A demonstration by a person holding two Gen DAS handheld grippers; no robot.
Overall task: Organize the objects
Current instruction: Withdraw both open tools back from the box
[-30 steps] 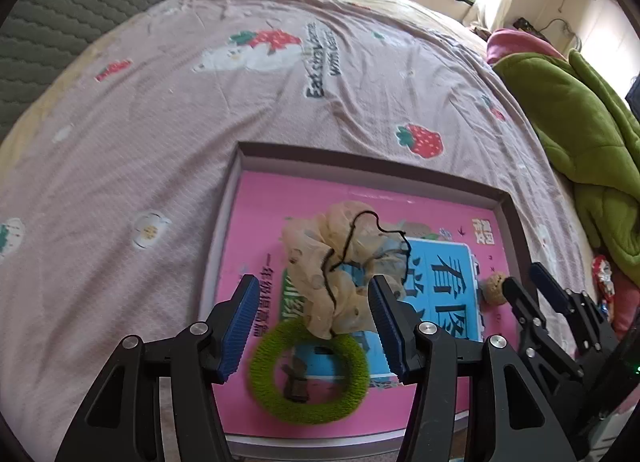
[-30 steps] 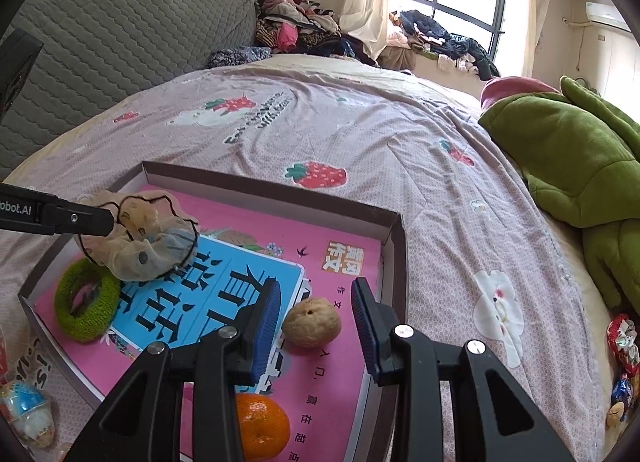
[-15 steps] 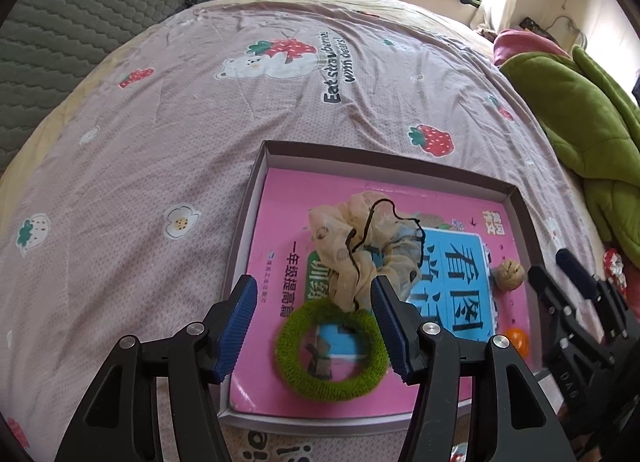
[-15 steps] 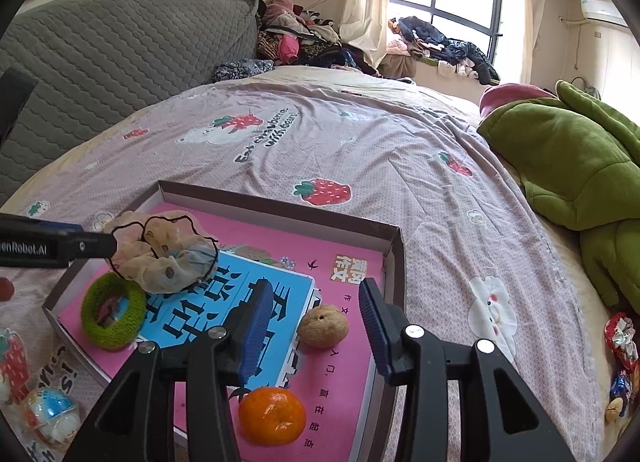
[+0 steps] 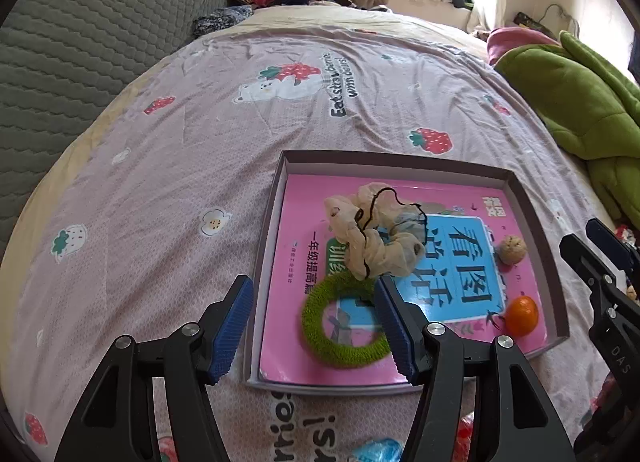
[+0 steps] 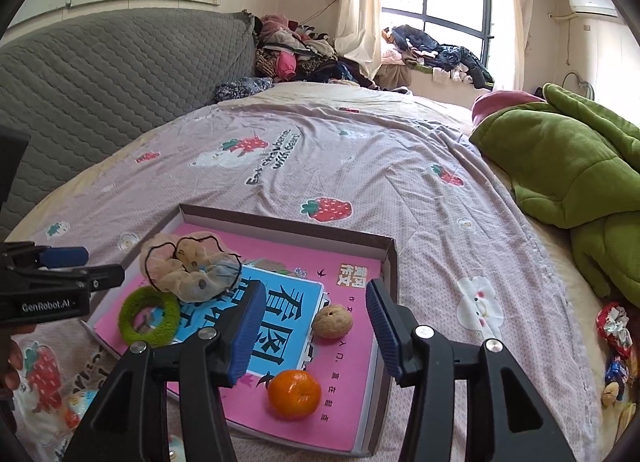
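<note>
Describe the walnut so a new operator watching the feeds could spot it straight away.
Find the shallow box on the strawberry-print bedsheet; a pink book lines its floor. The walnut lies on that book near the box's right wall, just beyond the orange. It is the only tan, wrinkled ball there.

Left gripper (image 5: 314,322) hovers with jaws spread wide, nothing between them; right gripper (image 6: 314,326) hangs level, jaws equally wide, gripping nothing.

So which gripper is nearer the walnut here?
Right. The right gripper hovers open with the walnut showing between its fingers. The left gripper is open over the green hair tie, at the box's opposite end.
</note>
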